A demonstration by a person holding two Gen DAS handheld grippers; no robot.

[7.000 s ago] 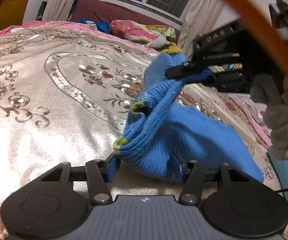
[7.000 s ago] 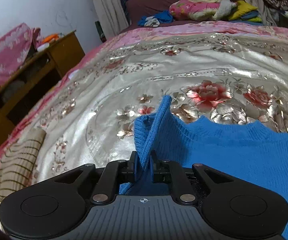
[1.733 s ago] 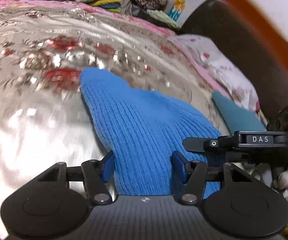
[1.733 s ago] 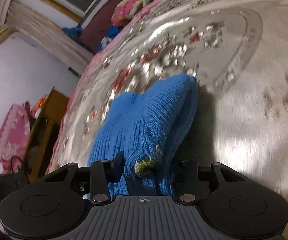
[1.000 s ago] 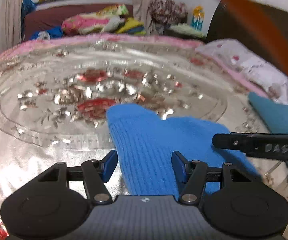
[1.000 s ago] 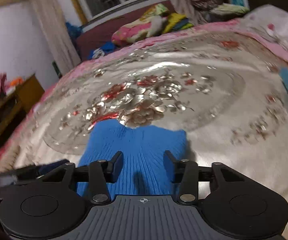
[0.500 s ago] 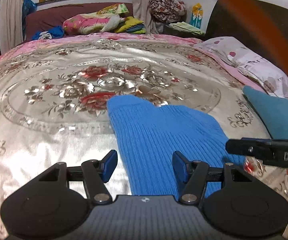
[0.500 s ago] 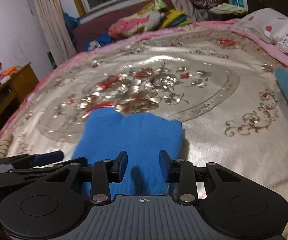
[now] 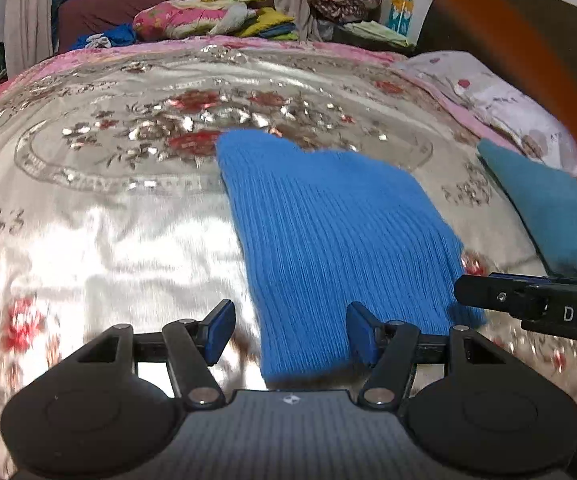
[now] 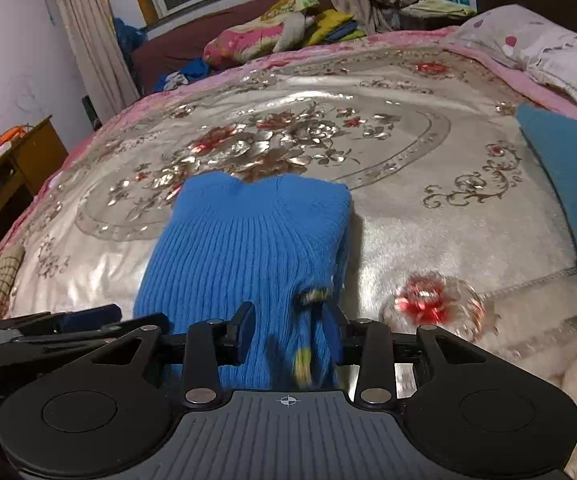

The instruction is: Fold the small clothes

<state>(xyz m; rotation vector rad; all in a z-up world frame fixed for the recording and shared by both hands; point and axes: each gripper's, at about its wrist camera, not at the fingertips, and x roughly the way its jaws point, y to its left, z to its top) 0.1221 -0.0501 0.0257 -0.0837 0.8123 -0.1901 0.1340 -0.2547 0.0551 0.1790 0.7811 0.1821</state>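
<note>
Two hand-held grippers in frame, both with jaws spread and pinching nothing. Left hand-held gripper (image 9: 288,332) sits at the lower centre of the left wrist view, its blue pads either side of the near left corner of the garment. Right hand-held gripper (image 10: 288,334) sits at the lower centre of the right wrist view, straddling the near right edge without closing on it.

Bright blue ribbed knit sweater (image 10: 248,248) lies folded into a compact rectangle on the silvery floral satin bedspread (image 10: 428,216), centre of both views, collar end toward the top of the frame. A yellow-green trimmed cuff (image 10: 314,294) shows at its lower right side, partly blurred.

Teal folded cloth (image 10: 568,184) lies well apart at the right edge of the frame.

Handling judgement: knit looks soft, light and limp; it should sag and drape if lifted by one point. Satin beneath looks slippery, so the stack may slide when pushed. Best hold is likely the two near corners, pinching through all layers together, one hand-held gripper per corner. Loose cuff could slip out of the fold.
</note>
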